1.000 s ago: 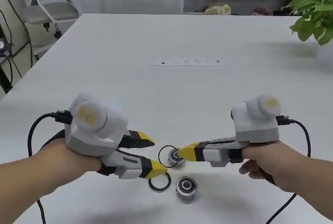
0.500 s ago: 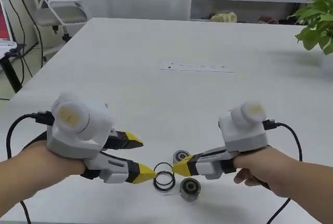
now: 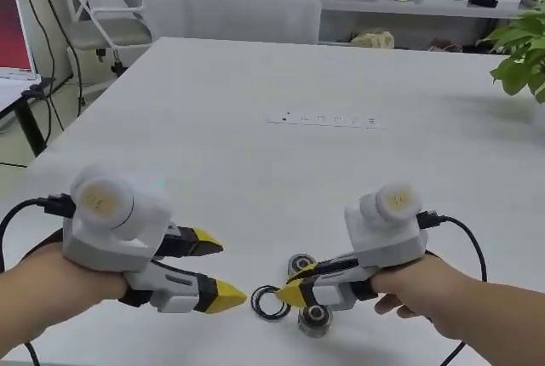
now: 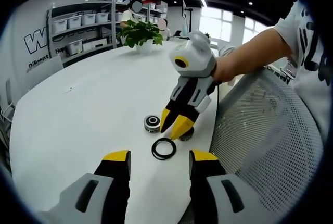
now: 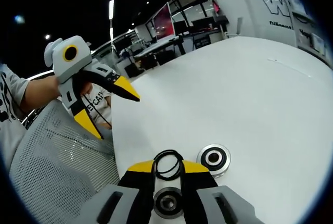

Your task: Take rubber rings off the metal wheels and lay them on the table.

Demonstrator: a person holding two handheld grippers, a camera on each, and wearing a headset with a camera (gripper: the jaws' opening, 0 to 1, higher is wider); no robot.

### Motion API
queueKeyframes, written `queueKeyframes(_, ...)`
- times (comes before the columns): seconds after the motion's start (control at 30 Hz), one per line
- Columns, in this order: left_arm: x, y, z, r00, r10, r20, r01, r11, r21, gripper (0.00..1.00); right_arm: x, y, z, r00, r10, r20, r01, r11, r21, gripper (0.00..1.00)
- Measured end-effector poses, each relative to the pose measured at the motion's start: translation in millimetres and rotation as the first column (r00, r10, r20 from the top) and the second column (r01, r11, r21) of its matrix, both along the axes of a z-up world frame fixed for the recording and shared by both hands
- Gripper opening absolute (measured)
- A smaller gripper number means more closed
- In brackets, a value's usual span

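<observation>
Rings of black rubber (image 3: 268, 302) | lay flat on white tabletop (image 3: 341, 170), lower centre of frame, just ahead of right gripper (image 3: 285, 294) | jaws narrowly parted, gripping nothing, above round metal wheel (image 5: 167, 201) | left gripper (image 3: 221, 271) spread wide, empty, just left of rings, farther off

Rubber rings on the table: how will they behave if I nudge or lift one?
The rubber rings look thin and lie flat, so probably light and floppy, unlikely to roll. They overlap, so one may drag the other. The table looks smooth; expect sliding.
</observation>
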State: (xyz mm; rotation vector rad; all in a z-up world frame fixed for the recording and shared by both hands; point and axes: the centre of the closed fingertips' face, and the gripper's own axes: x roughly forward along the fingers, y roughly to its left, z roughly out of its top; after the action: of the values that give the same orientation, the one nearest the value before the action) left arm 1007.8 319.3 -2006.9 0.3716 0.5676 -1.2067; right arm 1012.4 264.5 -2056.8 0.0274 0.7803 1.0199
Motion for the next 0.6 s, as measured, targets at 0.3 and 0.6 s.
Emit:
queueKeyframes(0.3,-9.5,2.3,5.4,0.999,0.015,-0.037,-0.016,0.999,-0.032,0.43,-10.0,-8.4,24.4,0.998,0.016,0.055,-0.017,1.000,0.013,0.27)
queueKeyframes(0.6,-18.2,4.5,10.5,1.000,0.012,-0.029,-0.013,1.000,-0.023,0.46,-16.0,-37.0,42.0,0.992,-0.003,0.129,0.005,1.000,-0.016,0.35)
